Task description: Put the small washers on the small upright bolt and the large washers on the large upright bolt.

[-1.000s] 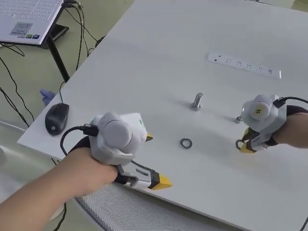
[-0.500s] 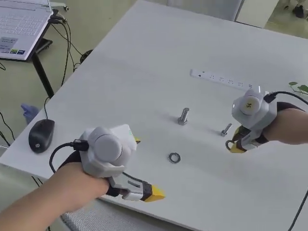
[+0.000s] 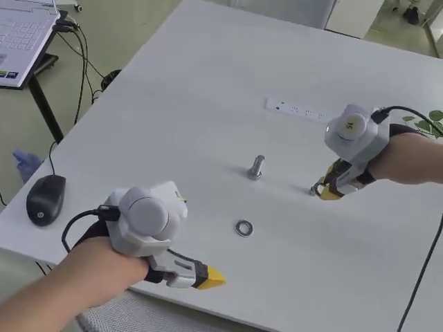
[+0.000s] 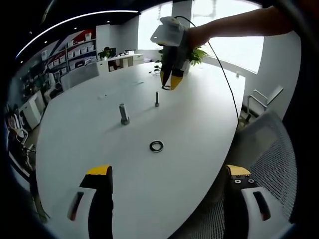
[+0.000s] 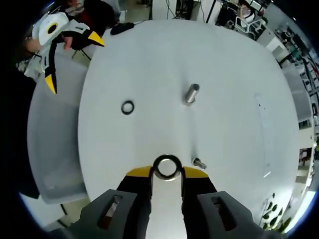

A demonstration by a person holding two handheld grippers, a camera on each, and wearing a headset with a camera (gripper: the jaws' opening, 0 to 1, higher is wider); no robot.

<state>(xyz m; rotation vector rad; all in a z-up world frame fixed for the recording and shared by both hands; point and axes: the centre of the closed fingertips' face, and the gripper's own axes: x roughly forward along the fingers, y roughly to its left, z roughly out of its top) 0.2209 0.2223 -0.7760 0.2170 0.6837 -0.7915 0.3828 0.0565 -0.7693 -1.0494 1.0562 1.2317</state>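
Nearest, the left gripper (image 4: pixel 168 172) hangs spread and empty; a loose washer (image 3: pixel 239 228) lies at about its 12 o'clock, with the large bolt (image 4: pixel 123 113) beyond. Farthest, the right gripper (image 5: pixel 166 173) pinches a washer (image 5: pixel 167 157) (size unclear), with the small bolt (image 5: pixel 198 163) just beside it at 3 o'clock. Next, probably: centre it over the bolt and lower it.

Nothing reads clearly: the mark on the right gripper's (image 3: pixel 322 191) rear cap (image 3: pixel 349 126) blurs (stickers on the laptop (image 3: pixel 21 31), far to its left, likewise).

left tool (image 4: pixel 168 172), right tool (image 5: pixel 167 173) | white domed bodies | yellow tips | black cables
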